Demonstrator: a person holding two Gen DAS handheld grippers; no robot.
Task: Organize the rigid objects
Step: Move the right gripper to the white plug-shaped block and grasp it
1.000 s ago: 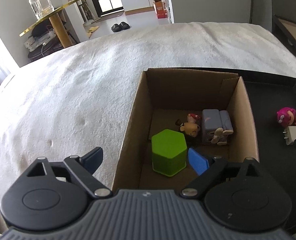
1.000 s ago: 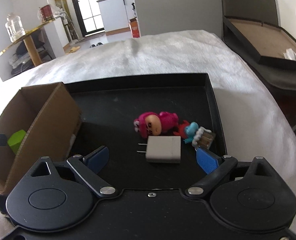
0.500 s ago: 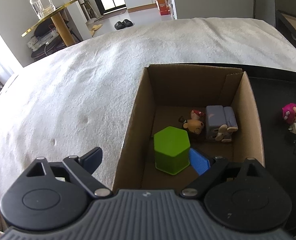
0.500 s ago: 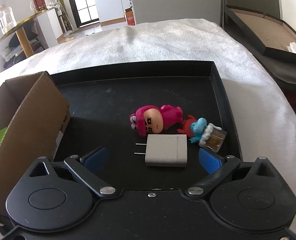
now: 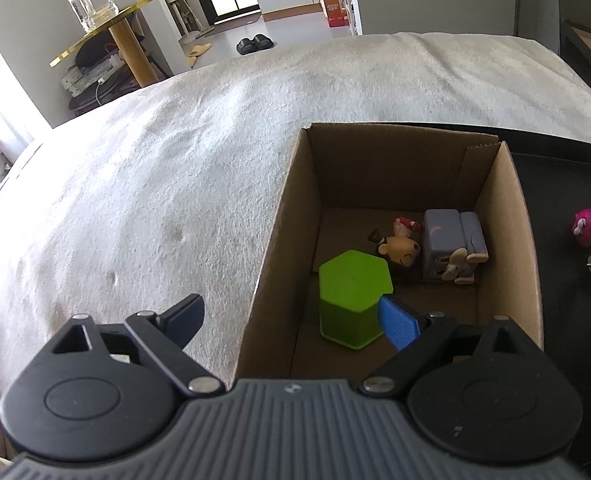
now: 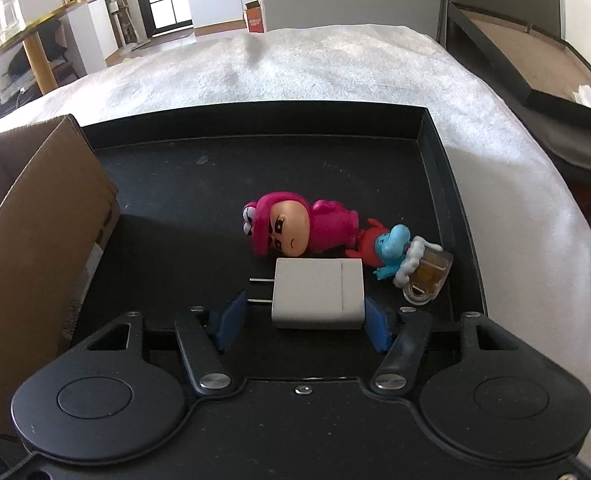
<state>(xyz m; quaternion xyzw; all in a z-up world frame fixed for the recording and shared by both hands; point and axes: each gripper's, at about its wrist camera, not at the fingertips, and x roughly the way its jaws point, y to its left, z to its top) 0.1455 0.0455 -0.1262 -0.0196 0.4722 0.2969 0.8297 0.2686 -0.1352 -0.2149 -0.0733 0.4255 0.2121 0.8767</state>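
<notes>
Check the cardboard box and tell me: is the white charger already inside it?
No, the white charger lies on the black tray between the right gripper's closing jaws, outside the cardboard box.

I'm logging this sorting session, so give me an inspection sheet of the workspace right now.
Surface: white blanket under a cardboard box and a black tray side by side.
Job's things: in the box, green hexagon block, small figure, grey toy. On the tray, white charger, pink figure, blue figure with a mug.
Clutter: nothing seen.
Grippers: left gripper open, straddling the box's near wall, holding nothing. Right gripper closing with the charger between its pads; left pad short of the body.
Cables: nothing seen near the work.
Surroundings: gold table with a glass jar, slippers on the floor.
</notes>
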